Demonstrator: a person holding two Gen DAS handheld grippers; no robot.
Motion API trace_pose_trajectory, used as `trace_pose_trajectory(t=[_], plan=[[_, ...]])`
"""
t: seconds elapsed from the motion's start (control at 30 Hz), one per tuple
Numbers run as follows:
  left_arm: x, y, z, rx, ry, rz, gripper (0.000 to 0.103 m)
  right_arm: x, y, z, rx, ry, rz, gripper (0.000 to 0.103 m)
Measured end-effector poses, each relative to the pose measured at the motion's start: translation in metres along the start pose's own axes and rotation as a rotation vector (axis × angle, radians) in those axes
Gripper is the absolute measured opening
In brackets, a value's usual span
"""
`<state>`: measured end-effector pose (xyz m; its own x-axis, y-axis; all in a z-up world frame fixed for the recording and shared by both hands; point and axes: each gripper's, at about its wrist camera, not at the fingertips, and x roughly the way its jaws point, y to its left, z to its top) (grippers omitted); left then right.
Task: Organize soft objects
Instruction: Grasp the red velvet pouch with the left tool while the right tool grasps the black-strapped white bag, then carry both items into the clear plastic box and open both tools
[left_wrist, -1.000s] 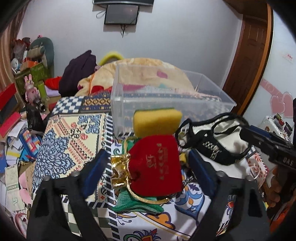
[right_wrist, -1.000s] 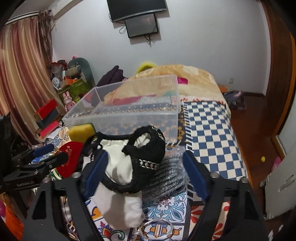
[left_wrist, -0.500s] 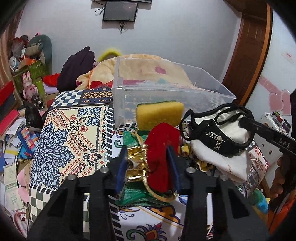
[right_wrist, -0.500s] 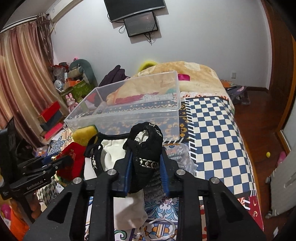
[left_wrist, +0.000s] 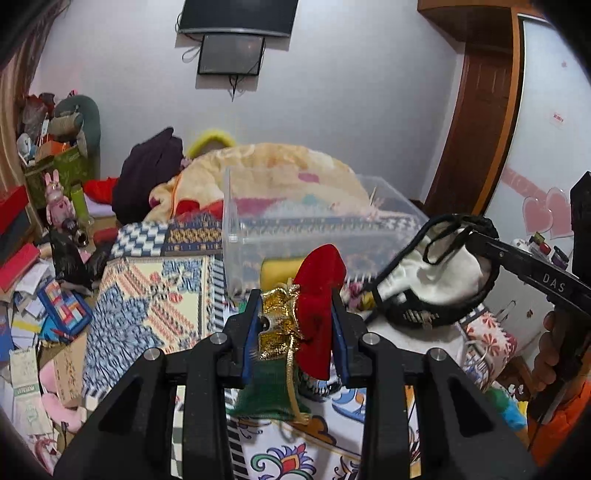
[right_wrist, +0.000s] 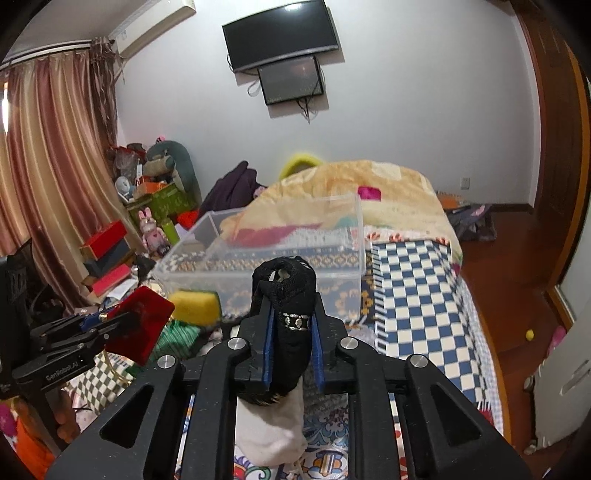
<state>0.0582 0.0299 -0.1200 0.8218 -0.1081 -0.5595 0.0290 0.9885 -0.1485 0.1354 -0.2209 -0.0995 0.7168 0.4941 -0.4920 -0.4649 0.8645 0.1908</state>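
My left gripper (left_wrist: 295, 332) is shut on a red velvet pouch (left_wrist: 317, 295) with a gold top and holds it lifted above the patterned bedspread. It also shows in the right wrist view (right_wrist: 138, 325). My right gripper (right_wrist: 291, 332) is shut on a black-and-white bag (right_wrist: 284, 295), lifted, with its white part hanging below; it also shows in the left wrist view (left_wrist: 439, 273). A clear plastic bin (left_wrist: 317, 225) stands just beyond both grippers. A yellow sponge (right_wrist: 194, 302) lies in front of the bin. A green mesh bag (left_wrist: 266, 391) lies under the left gripper.
The patterned bedspread (left_wrist: 147, 295) covers the bed, with a checked part (right_wrist: 413, 295) on the right. A heaped orange blanket (right_wrist: 354, 184) and dark clothes (left_wrist: 147, 170) lie behind the bin. Boxes and toys (right_wrist: 110, 251) crowd the left side. A wooden door (left_wrist: 472, 129) stands on the right.
Both grippers went from open to shut, the left on the red pouch and the right on the black-and-white bag. Both have since lifted their loads off the bed.
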Motion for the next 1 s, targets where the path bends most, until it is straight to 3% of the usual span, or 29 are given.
trace_pose_trajectory(t=[0.53,0.77,1.0], plan=[[-0.003,0.003,0.070,-0.012,-0.136,0.003,0.033,-0.011,0.013,0.051,-0.050,-0.181,-0.002,0.014],[0.018,0.007,0.092,-0.023,-0.130,0.017,0.033,-0.004,0.020,0.068,-0.063,-0.234,-0.019,0.014],[0.052,0.018,0.107,-0.052,-0.072,0.014,0.033,0.024,0.019,0.073,-0.056,-0.213,-0.039,0.014]])
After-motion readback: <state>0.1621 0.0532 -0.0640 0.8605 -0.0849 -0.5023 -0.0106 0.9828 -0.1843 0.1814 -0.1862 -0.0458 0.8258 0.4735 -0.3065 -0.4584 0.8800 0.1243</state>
